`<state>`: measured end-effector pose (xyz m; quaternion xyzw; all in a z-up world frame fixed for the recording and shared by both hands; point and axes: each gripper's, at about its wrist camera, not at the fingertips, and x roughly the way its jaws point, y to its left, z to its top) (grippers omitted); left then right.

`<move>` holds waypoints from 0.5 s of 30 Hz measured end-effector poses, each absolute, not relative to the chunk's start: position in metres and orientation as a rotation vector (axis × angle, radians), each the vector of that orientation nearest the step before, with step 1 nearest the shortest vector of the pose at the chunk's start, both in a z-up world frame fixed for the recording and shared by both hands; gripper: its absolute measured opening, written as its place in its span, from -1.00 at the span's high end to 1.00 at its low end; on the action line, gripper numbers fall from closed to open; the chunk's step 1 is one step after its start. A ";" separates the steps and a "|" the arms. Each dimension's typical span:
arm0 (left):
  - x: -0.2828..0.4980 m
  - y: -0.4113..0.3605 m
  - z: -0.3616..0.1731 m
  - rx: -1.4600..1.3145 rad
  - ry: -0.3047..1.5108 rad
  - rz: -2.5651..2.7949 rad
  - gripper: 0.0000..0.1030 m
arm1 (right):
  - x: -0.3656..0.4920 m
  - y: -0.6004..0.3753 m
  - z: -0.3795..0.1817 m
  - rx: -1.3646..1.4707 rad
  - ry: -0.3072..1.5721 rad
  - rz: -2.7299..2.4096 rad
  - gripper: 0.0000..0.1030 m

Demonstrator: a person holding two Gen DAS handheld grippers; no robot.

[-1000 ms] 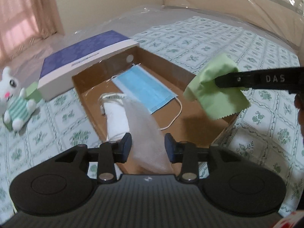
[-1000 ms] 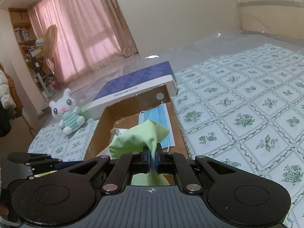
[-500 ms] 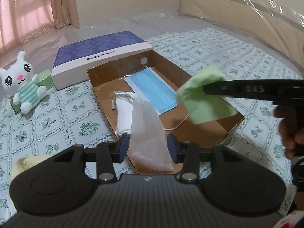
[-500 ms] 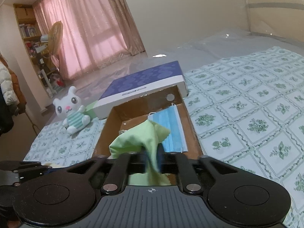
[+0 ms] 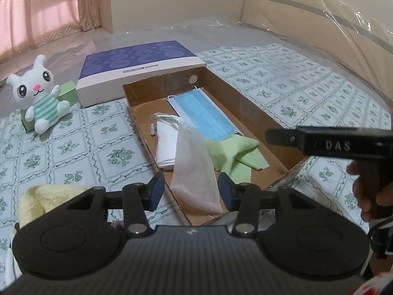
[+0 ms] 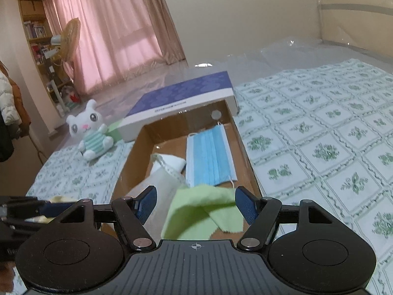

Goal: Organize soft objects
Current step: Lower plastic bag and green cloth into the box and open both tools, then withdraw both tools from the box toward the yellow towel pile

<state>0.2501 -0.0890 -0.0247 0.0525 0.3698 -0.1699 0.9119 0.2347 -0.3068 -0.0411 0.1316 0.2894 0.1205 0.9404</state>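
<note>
An open brown cardboard box (image 5: 260,113) lies on the patterned bed cover. Inside it lie a blue face mask (image 5: 203,115), a folded white cloth (image 5: 167,145), a translucent white pouch (image 5: 194,172) and a green cloth (image 5: 235,154), which also shows in the right wrist view (image 6: 203,209). My right gripper (image 6: 196,205) is open and empty just above the green cloth. My left gripper (image 5: 189,190) is open and empty at the box's near end, over the pouch. A yellow towel (image 5: 46,201) lies left of my left gripper.
The box's purple and white lid (image 5: 137,66) lies behind the box. A white plush bunny (image 5: 36,95) sits at the left against a green block (image 5: 66,93). Curtains, a fan (image 6: 68,41) and a bookshelf stand beyond the bed.
My right gripper has opened and let go of the green cloth, which now lies in the box. My left gripper has drawn back and up a little, bringing the yellow towel into view.
</note>
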 end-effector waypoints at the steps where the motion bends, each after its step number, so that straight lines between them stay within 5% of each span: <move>1: 0.249 -0.088 -0.023 0.104 0.761 -0.347 0.11 | 0.232 -0.307 -0.041 0.266 0.596 0.243 -0.37; 15: 0.212 -0.074 -0.004 0.046 0.761 -0.300 0.04 | 0.190 -0.298 -0.024 0.248 0.625 0.254 -0.37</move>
